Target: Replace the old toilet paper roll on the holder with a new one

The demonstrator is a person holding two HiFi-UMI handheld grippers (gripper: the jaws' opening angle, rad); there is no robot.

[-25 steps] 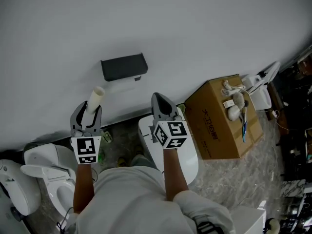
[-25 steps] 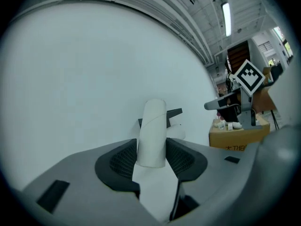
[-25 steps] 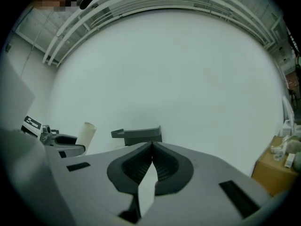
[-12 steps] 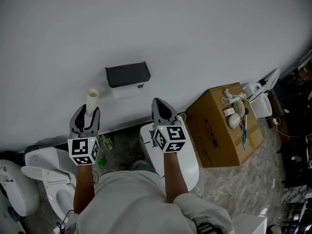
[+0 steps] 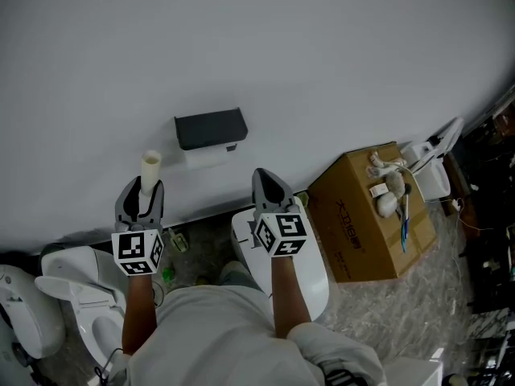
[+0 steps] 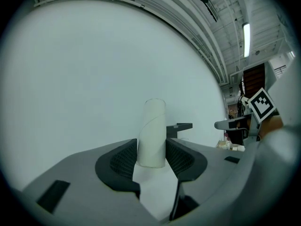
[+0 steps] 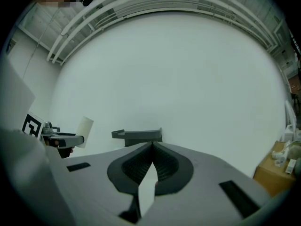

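While the left tool [image 5: 142,193] grips a cardboard tube [image 5: 150,168], right tool [image 5: 262,178] clenched empty, holder [image 5: 211,129] ahead.

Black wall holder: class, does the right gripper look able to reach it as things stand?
Probably yes. The right gripper, shut and empty, points roughly at the holder with nothing between them; the left gripper holds the cardboard tube aside.
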